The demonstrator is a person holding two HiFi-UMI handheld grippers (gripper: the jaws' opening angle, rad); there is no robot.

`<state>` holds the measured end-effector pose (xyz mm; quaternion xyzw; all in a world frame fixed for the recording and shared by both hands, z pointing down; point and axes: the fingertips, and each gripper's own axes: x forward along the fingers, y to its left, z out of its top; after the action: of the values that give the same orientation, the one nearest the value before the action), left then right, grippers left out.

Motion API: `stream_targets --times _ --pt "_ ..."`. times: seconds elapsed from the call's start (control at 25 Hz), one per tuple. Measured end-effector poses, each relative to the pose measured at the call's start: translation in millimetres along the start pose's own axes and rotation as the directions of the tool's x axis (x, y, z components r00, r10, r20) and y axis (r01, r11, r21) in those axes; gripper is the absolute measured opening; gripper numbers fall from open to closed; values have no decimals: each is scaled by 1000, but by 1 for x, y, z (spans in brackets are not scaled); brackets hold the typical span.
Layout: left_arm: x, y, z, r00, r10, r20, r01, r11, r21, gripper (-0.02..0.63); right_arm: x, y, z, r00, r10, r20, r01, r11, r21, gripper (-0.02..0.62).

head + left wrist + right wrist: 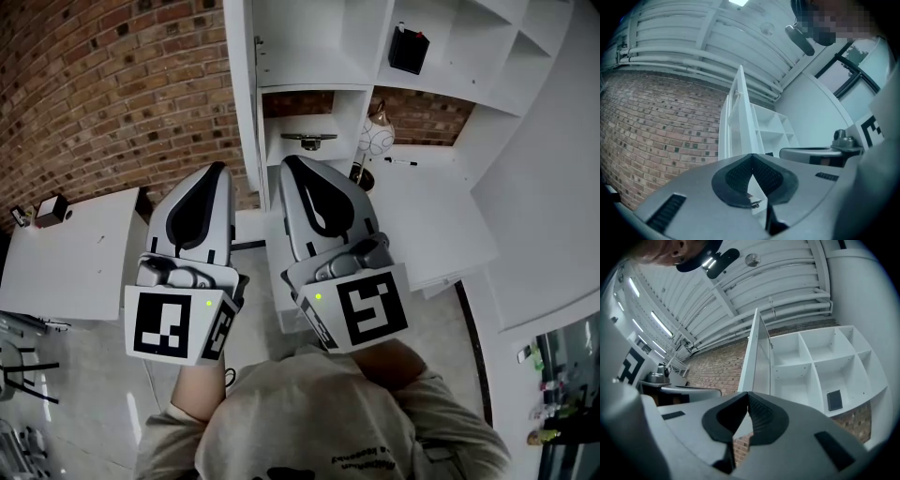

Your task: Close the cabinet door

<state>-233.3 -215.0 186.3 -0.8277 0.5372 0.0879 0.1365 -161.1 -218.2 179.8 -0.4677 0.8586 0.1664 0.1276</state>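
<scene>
The white cabinet door [246, 94] stands open and shows edge-on, reaching out from the white shelf cabinet [309, 47]. My left gripper [218, 171] is just left of the door's edge and my right gripper [288, 161] just right of it. They are side by side, both pointing at the cabinet, and neither visibly touches the door. In the left gripper view the door [739, 117] rises straight ahead above my left gripper [752, 155], whose tips meet with nothing between them. In the right gripper view the door [757, 357] stands ahead of my right gripper [747, 393], likewise shut and empty.
A black box [409, 49] sits in an open cabinet compartment. A round white vase [375, 141] and a pen [403, 161] rest on the white counter [431, 225] at right. A white desk [66, 267] stands at left before the brick wall [122, 94].
</scene>
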Motion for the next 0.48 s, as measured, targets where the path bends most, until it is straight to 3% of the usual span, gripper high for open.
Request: stream_targets --times 0.48 --pt "16 8 30 1000 -3 24 1 998 59 8 48 4 29 995 68 -67 -69 997 -15 20"
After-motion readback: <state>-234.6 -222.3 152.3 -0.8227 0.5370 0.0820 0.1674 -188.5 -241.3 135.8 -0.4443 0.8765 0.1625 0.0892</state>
